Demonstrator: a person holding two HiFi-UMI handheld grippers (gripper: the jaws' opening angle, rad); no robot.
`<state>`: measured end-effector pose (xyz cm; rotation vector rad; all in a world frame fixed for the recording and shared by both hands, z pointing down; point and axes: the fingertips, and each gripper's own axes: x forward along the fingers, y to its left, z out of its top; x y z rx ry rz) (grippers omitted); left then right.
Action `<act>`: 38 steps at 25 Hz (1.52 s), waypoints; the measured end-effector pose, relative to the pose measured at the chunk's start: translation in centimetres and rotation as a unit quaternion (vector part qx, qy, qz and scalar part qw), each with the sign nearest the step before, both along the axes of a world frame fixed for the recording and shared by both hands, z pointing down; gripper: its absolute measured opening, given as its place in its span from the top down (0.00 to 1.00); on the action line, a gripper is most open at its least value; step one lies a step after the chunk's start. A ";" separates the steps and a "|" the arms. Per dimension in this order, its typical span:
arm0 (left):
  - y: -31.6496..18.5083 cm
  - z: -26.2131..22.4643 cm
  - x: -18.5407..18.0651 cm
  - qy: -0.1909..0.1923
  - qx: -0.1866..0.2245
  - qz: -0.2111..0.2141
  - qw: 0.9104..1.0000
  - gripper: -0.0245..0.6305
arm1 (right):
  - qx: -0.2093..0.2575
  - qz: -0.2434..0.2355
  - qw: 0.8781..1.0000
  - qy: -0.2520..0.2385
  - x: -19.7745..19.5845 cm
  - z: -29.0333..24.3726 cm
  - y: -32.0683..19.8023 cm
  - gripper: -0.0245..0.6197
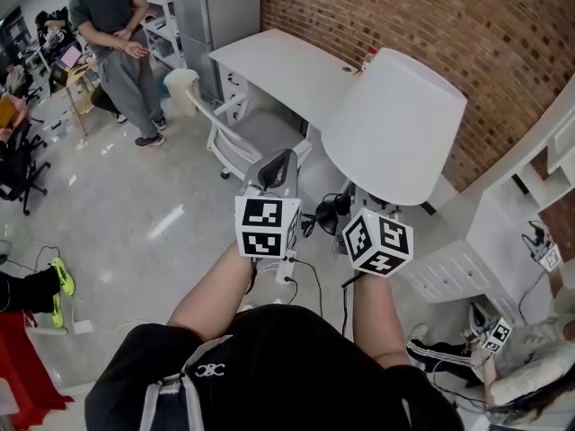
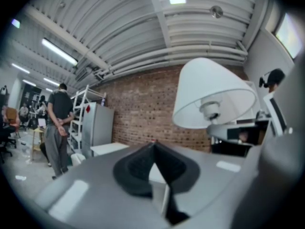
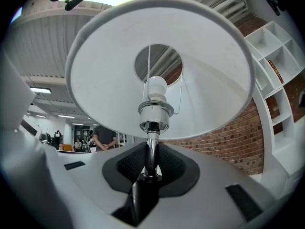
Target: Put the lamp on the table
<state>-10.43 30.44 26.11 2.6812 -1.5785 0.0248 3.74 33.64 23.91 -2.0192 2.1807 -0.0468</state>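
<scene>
The lamp has a wide white shade point(image 1: 395, 124) and a chrome stem point(image 3: 151, 149) under its bulb socket. My right gripper point(image 3: 151, 163) is shut on that stem just below the socket, holding the lamp upright in the air to the right of the white table point(image 1: 287, 70). In the head view the right gripper point(image 1: 357, 209) is partly hidden under the shade. My left gripper point(image 1: 277, 171) hangs beside it, to the left, holding nothing. Its pads point(image 2: 138, 163) meet at the tips, and the lamp shade point(image 2: 209, 92) shows to its right.
A white office chair point(image 1: 235, 140) stands in front of the table, with a pale bin point(image 1: 180, 88) and a grey cabinet point(image 1: 216, 7) further left. A person point(image 1: 117, 43) stands at the back left. White shelving point(image 1: 539, 178) lines the brick wall on the right. Cables point(image 1: 314, 277) lie on the floor.
</scene>
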 end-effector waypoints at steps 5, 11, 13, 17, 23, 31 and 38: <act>0.6 0.5 1.3 0.002 -0.003 -0.014 1.000 0.96 | 0.001 -0.011 1.000 0.000 1.6 0.5 0.3 0.86; 0.7 1.6 3.1 -0.001 -0.008 -0.030 1.000 0.96 | -0.007 -0.021 1.000 0.004 3.8 1.4 -0.8 0.86; 0.0 1.7 3.4 -0.002 -0.009 -0.034 0.999 0.96 | -0.010 -0.023 1.000 0.003 4.2 1.7 -1.5 0.86; -2.3 1.5 3.9 0.000 -0.002 -0.031 1.000 0.96 | -0.008 -0.023 1.000 0.005 4.5 1.9 -3.8 0.86; -8.4 2.4 4.1 -0.004 -0.002 -0.014 1.000 0.96 | -0.004 -0.018 1.000 0.006 4.0 2.2 -9.4 0.86; -20.1 1.1 2.1 -0.002 0.012 0.014 1.000 0.96 | 0.010 0.011 1.000 0.014 2.0 0.5 -20.5 0.86; -28.3 1.3 -0.4 0.010 -0.001 0.035 0.999 0.96 | 0.008 0.035 0.999 0.022 0.1 -0.2 -28.1 0.86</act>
